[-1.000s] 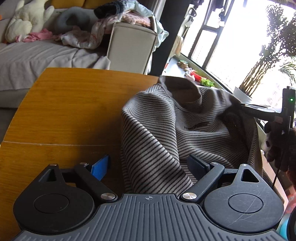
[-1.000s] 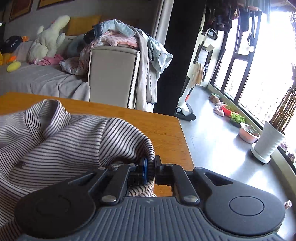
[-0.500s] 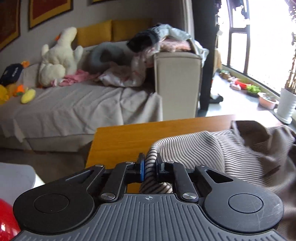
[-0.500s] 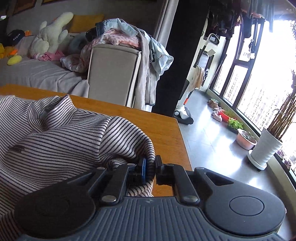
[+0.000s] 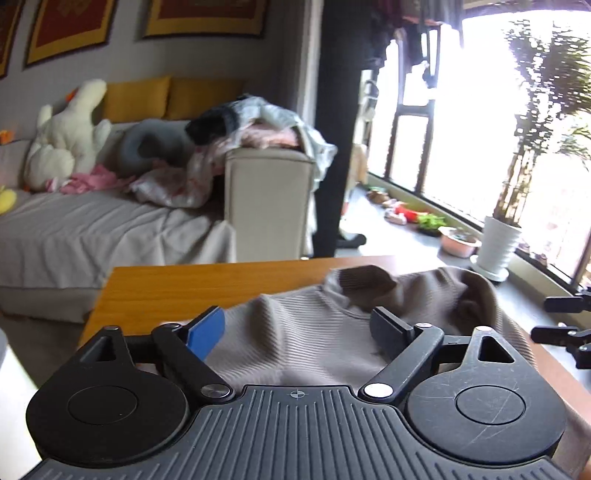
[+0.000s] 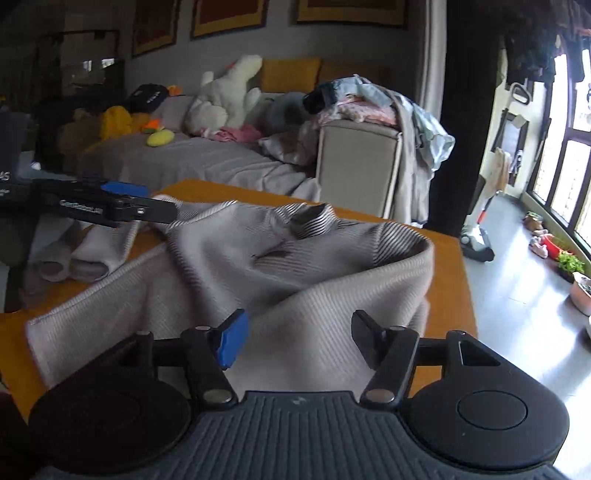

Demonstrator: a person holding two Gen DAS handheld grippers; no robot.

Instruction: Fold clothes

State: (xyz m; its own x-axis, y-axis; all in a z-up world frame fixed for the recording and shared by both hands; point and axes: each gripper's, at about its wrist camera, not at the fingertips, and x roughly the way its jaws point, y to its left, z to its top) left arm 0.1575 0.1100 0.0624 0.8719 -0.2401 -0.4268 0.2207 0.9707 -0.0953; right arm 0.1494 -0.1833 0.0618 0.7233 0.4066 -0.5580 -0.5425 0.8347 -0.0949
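On wooden table [image 6: 448, 273]: striped grey sweater [image 6: 280, 266] lying rumpled, collar toward 12 o'clock, hem toward 7 o'clock in right wrist view. Right gripper [image 6: 299, 338] above sweater's near edge, jaws apart, gripping nothing. Left gripper [image 5: 299, 328] over sweater too, jaws wide apart, empty; blue pad [image 5: 205, 332] at 9 o'clock side. Couch [image 5: 92, 229] with white plush toy [image 5: 70, 133] at 10 o'clock. White plant pot [image 5: 496, 247] at 2 o'clock.

Setting: home living room.
Evidence: sofa [image 5: 92, 225] with stuffed toy [image 5: 70, 129], yellow cushions [image 5: 136, 98], heaped laundry [image 5: 258, 125]; framed pictures [image 5: 207, 16]; potted plant [image 5: 498, 247] by the window; wooden table [image 5: 192, 284].
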